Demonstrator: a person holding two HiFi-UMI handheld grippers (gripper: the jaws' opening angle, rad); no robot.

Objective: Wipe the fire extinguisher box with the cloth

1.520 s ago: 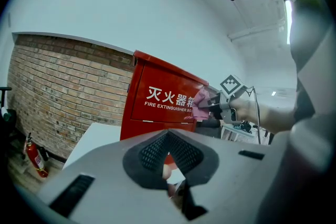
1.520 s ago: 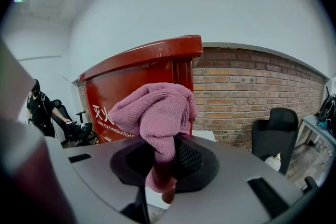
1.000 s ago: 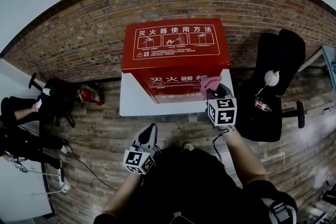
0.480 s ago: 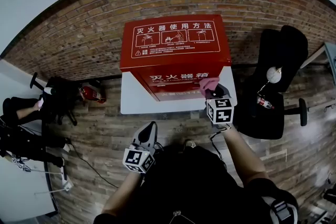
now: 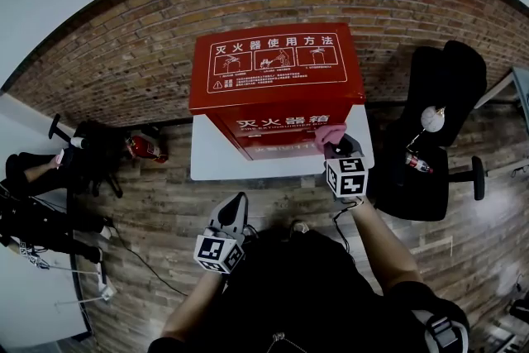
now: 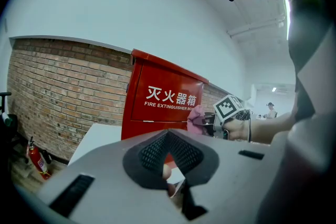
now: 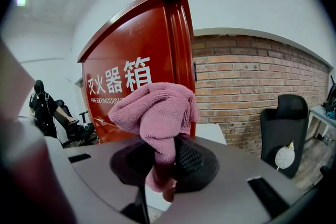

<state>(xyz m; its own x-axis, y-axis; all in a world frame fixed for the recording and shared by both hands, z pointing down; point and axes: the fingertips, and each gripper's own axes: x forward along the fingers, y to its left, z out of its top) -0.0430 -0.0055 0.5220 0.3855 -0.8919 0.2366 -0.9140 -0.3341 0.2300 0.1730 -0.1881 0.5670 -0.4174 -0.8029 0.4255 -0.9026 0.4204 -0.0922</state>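
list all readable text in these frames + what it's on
"灭火器使用方法": lid of the fire extinguisher box.
"灭火器箱": its front.
"FIRE EXTINGUISHER BO": below that, end hidden by the cloth.
Small print on the lid: too small to read.

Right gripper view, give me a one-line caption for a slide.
The right gripper clamps a pink cloth in front of the red fire extinguisher box, with a brick wall behind.
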